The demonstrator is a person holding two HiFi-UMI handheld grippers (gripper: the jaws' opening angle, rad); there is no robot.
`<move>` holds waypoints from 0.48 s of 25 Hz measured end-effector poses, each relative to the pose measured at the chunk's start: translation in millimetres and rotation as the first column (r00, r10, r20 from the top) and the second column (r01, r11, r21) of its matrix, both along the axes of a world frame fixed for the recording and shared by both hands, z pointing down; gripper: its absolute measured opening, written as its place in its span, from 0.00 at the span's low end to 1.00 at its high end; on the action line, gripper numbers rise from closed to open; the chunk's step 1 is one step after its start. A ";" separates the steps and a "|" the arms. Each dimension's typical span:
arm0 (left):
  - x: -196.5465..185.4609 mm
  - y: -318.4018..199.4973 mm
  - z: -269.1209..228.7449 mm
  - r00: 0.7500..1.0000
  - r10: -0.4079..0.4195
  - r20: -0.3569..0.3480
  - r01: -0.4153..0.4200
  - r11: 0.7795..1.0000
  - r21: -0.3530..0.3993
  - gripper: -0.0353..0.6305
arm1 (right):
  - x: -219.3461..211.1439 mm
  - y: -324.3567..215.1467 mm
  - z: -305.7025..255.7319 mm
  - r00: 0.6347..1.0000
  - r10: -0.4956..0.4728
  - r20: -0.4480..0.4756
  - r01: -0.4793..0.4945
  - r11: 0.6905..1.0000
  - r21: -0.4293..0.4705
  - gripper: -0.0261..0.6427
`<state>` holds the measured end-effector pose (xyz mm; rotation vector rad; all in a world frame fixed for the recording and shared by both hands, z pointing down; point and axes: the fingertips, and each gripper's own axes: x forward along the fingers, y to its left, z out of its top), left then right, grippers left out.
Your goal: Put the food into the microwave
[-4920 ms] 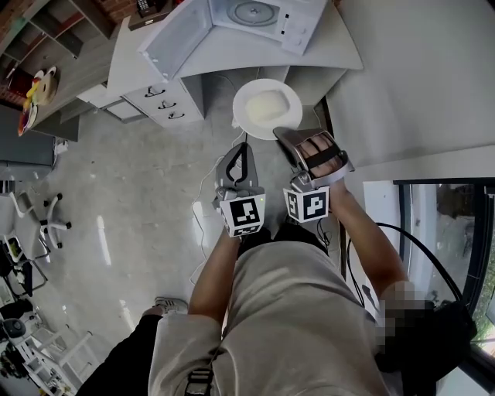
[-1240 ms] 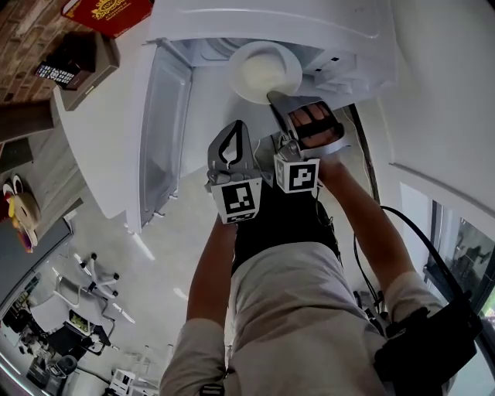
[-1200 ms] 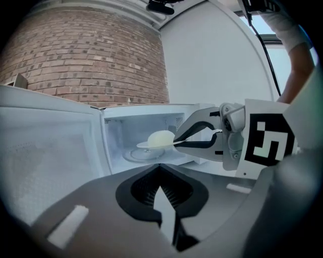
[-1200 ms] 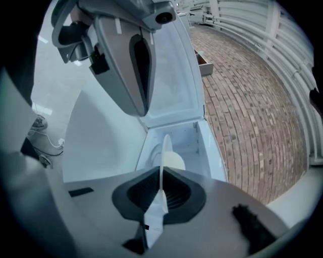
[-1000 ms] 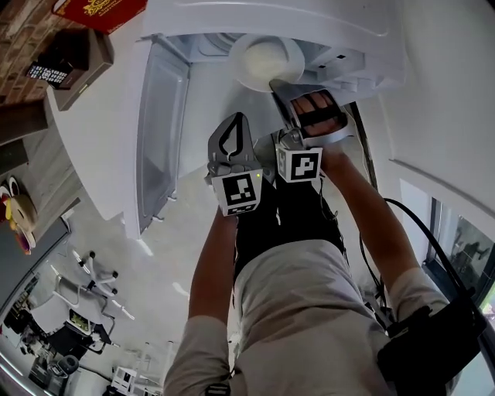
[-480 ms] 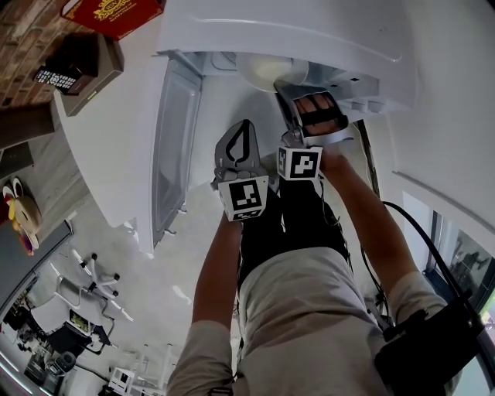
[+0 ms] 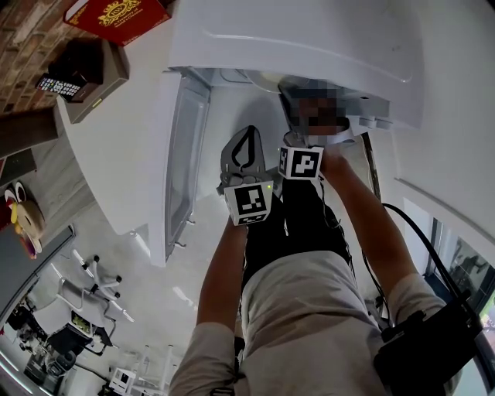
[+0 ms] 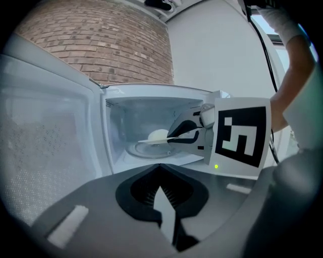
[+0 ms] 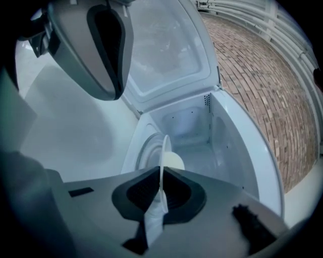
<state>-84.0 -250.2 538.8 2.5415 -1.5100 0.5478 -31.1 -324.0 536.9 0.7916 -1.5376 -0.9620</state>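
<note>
Plate [image 9: 163, 148] now carried inside the microwave [image 9: 237, 136].
Right gripper [image 9: 160, 182] clamps its rim, food [image 9: 175, 162] at 12 o'clock; left gripper [image 8: 162, 200], closed and empty, hovers at 10 o'clock.

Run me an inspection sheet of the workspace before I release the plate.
Surface: white counter carries the microwave, its door open.
Job's things: plate with pale food is inside the cavity over the turntable; contact unclear.
Clutter: red box; dark keypad device on a brown box.
Grippers: right gripper shut on the plate's rim; left gripper shut, empty, outside the cavity.
Cables: black cable beside the person's right arm.
Surroundings: brick wall; office chair on the floor.
</note>
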 end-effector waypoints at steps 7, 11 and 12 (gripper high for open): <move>-0.6 -13.9 3.7 1.000 -0.003 -0.010 0.003 1.000 -0.011 0.06 | -0.6 -18.1 5.2 1.000 0.012 0.007 -0.012 1.000 -0.021 0.07; -1.2 -17.9 4.5 1.000 -0.006 -0.016 0.005 1.000 -0.017 0.06 | -1.7 -27.2 9.2 1.000 0.015 0.003 -0.015 0.999 -0.030 0.07; -1.6 -19.0 4.8 1.000 -0.008 -0.019 0.008 1.000 -0.019 0.06 | -1.8 -29.9 10.2 1.000 0.015 -0.001 -0.015 0.999 -0.032 0.07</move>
